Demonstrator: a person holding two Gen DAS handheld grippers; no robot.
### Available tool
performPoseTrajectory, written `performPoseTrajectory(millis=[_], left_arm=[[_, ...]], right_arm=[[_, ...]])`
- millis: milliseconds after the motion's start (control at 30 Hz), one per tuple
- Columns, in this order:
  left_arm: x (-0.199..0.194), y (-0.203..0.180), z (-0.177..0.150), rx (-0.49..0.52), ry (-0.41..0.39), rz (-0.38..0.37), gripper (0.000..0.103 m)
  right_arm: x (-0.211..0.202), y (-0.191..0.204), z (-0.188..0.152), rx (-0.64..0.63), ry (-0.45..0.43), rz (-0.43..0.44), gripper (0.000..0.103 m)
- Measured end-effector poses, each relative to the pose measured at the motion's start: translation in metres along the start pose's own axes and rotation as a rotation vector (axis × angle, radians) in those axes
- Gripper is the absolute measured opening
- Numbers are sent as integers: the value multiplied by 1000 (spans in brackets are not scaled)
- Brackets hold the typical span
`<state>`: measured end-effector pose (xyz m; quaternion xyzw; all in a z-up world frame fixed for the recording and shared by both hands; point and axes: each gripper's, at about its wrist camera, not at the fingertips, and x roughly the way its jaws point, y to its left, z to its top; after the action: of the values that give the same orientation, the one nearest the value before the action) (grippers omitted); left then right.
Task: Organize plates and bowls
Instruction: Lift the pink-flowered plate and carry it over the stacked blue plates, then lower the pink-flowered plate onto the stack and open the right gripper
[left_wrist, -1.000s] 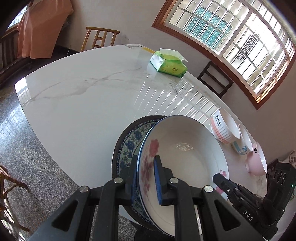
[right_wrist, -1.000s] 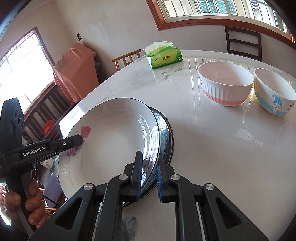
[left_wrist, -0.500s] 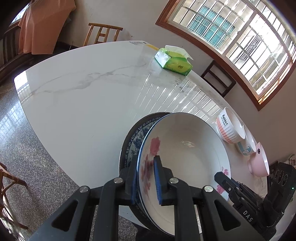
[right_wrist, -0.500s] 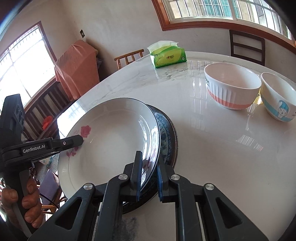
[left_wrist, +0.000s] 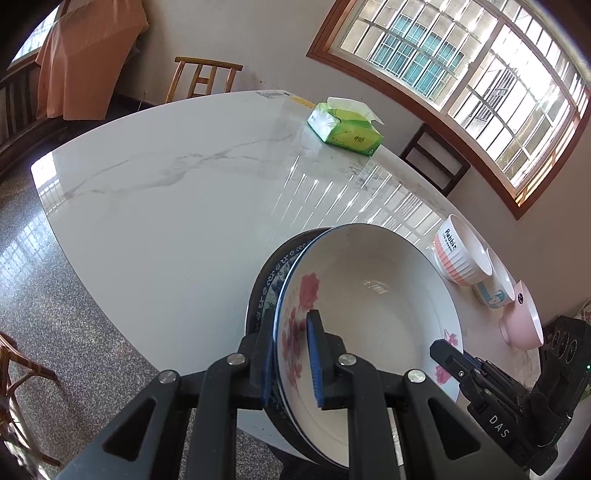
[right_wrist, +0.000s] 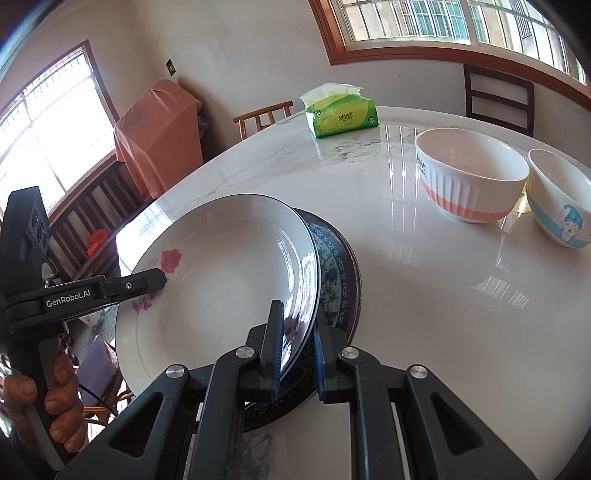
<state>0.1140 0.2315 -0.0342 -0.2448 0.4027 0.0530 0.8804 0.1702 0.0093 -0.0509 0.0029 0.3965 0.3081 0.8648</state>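
Left wrist view: left gripper (left_wrist: 291, 354) and right gripper (right_wrist: 297, 350), each clamped on opposite rims, steady the flowered plate (left_wrist: 369, 314) on the blue-patterned plate (right_wrist: 334, 273) at the table's (left_wrist: 166, 221) near edge, apparently stacking.

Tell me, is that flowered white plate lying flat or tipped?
Tipped. The flowered plate leans over the blue patterned plate, with the left gripper and right gripper clamping opposite rims.

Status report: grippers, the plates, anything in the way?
Left gripper and right gripper both shut on white flowered plate. It sits over blue patterned plate. Bowls apart, nothing blocking.
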Motion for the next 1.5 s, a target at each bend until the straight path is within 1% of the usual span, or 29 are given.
performPoseTrajectory(millis=[467,667,1033,1267,1500], left_arm=[[-4,1,-4,30,-46,16,16],[-5,0,-5,40,-55,23,16],[-7,0,-8,53,-80,33,16],[-13,-2,-7,79,-126,76,17],[-14,2,-9,77,-133,92,17]], right_arm=[[4,10,-1,-75,-22,-42,21],[4,11,-2,-82,-29,-43,21],[5,12,-4,-96,-46,-43,25],[5,12,-5,-102,-55,-38,30],[7,12,-5,-110,-61,-34,33]])
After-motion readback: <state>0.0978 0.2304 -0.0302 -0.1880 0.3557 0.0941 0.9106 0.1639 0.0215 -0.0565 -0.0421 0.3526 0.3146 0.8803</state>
